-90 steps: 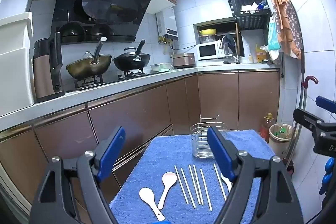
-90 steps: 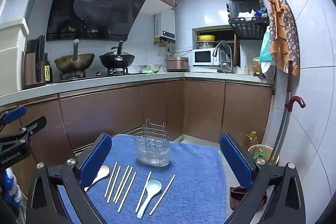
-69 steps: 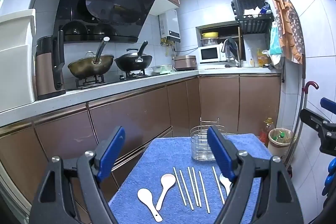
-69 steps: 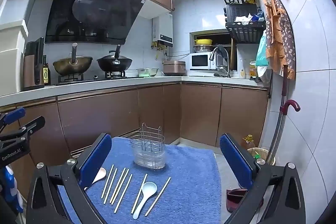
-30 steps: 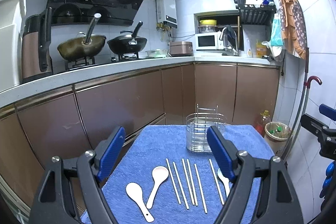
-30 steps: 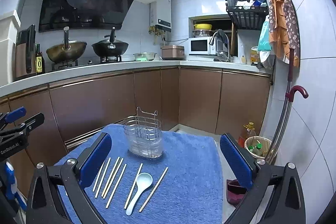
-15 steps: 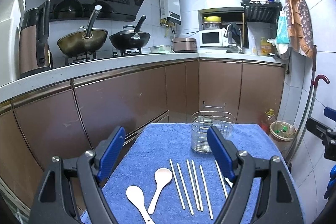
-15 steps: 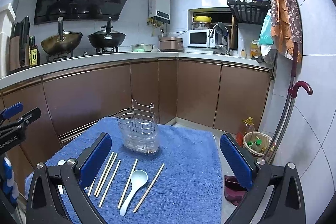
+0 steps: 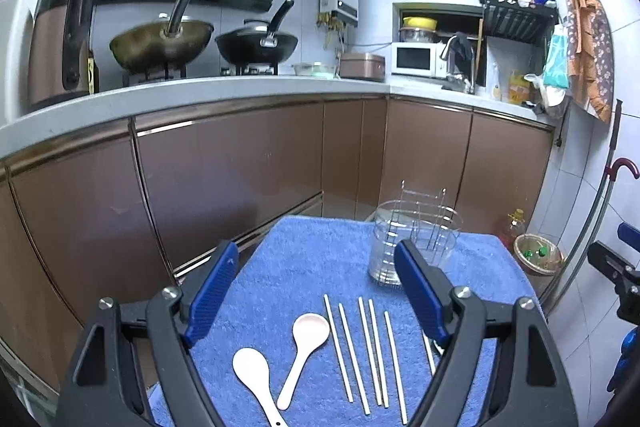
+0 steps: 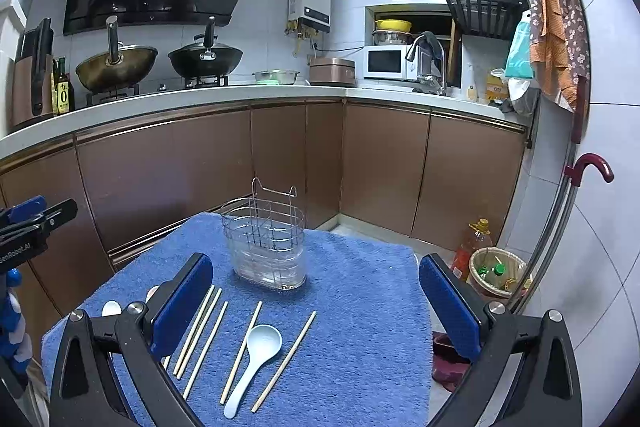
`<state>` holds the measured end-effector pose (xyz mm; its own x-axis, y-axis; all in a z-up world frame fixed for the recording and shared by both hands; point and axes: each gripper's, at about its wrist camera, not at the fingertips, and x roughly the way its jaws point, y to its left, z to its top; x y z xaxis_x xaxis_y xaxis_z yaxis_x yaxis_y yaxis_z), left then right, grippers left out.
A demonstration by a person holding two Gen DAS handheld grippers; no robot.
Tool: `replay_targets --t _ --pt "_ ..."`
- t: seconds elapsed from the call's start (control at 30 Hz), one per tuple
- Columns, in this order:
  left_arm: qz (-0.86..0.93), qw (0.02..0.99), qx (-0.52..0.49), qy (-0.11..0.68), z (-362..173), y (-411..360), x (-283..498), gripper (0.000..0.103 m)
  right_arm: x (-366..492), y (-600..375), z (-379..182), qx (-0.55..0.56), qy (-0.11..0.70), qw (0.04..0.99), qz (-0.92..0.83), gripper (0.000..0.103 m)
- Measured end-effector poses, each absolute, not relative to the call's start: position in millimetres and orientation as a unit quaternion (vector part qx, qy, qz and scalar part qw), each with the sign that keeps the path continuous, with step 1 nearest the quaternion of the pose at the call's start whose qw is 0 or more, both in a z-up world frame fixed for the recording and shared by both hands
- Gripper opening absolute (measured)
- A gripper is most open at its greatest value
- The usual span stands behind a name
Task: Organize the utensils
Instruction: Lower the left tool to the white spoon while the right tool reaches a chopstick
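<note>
chopsticks (image 10: 202,335) and spoons (image 9: 304,335) on towel (image 10: 360,307), before utensil holder (image 10: 266,247)

Fuzzy blue towel (image 10: 360,307), wire-and-clear-plastic caddy (image 10: 266,247), wooden chopsticks (image 10: 200,331)

spoons (image 9: 306,341) and chopsticks (image 9: 370,347) lie before empty caddy (image 10: 266,247).

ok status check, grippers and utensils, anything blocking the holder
Left gripper and right gripper open, empty. Spoons, chopsticks flat on towel. Holder upright, unobstructed.
</note>
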<state>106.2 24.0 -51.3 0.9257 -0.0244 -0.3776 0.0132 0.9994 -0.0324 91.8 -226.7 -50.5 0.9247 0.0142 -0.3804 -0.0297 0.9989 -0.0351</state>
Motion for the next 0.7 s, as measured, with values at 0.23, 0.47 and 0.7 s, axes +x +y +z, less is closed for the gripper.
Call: replay_targets --t 0.23,0.47,0.7 --pt "-0.016 0.977 -0.033 0.208 -62 33 120 0.079 101 -230 -58 -0.019 0.205 0.978 0.02 0.103" --pt "-0.027 0.97 -0.064 0.232 -76 53 138 0.079 114 -245 -70 -0.01 0.228 0.973 0.019 0.103" --pt "-0.052 0.94 -0.099 0.321 -108 83 172 0.079 133 -257 -95 0.018 0.276 0.96 0.055 0.098"
